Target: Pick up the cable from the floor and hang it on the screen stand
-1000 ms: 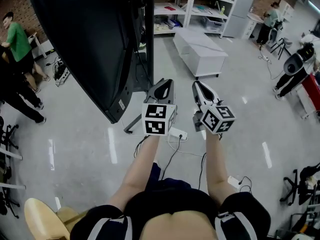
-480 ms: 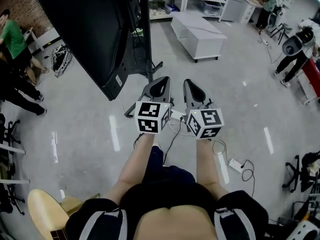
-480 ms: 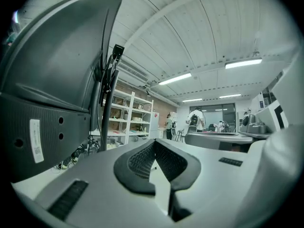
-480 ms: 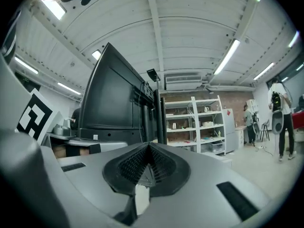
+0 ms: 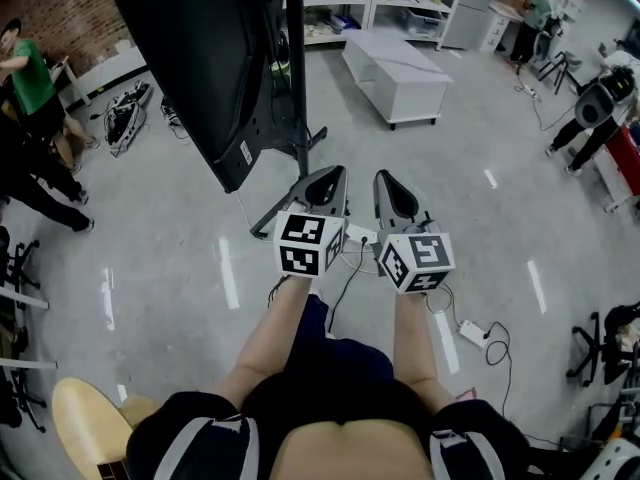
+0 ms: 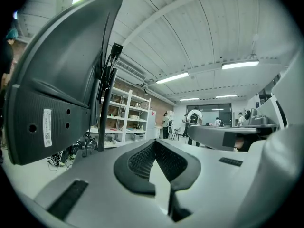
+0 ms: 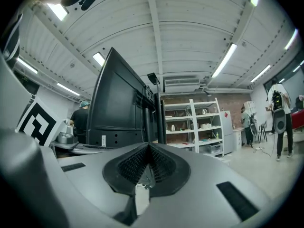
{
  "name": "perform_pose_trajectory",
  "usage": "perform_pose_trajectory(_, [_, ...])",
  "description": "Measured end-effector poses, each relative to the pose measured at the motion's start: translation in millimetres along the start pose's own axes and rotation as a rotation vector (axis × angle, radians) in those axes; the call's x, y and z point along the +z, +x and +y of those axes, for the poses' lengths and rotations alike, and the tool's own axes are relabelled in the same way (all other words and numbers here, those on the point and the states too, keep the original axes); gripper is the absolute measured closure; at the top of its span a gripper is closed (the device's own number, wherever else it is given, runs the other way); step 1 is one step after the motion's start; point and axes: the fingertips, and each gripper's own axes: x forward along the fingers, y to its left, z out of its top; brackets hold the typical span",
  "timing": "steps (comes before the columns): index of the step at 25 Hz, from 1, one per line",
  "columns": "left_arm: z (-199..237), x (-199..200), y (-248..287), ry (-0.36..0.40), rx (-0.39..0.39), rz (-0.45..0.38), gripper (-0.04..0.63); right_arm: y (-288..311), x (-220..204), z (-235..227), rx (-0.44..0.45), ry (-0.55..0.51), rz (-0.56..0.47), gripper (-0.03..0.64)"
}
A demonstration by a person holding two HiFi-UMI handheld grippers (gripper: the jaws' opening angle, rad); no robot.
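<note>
My left claw [image 5: 326, 176] is clenched: in its own view the ribbed pads [image 6: 140, 160] meet at their tips and nothing sits between them. My right claw [image 5: 388, 180] is clenched the same way, pads pressed together and empty. Both point level, side by side and just apart, each with its marker cube [image 5: 303, 245] on the end nearer me.

The cable [image 5: 344, 286] lies on the floor [image 5: 180, 268] below the claws, and neither claw touches it. Its black line runs from a white power strip [image 5: 358, 235], which shows in the gap between the two claws, back toward my shorts (a second loop curls on the floor beside my right wrist and leads to a small white box [image 5: 473, 331]).

Ahead and to the left is the stand [image 5: 296, 88], a black post whose base leg reaches across the floor to just beside my left claw. The screen [image 5: 200, 58] hangs on it, tilted, with its lower corner near my left claw. In the left gripper view its grey back, with a white label, fills the left side. In the right gripper view the screen rises straight beyond the closed pads.

Farther off, a low white cabinet [image 5: 395, 68] stands on the open floor with shelves [image 5: 340, 8] behind it. People [image 5: 30, 88] stand at the left edge of the head view, well apart from me. A tan chair [image 5: 85, 423] sits by my left hip.
</note>
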Motion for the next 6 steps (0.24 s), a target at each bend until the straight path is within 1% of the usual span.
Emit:
perform_pose_trajectory(2, [-4,1,-4,0.009,-0.008,-0.001,0.588,-1,2,1,0.001,-0.011,0.006,0.592])
perform_pose_trajectory(6, [-8,3,-15,0.045,-0.019,0.001,0.588,-2,-3,6,-0.001,0.003,0.024,0.592])
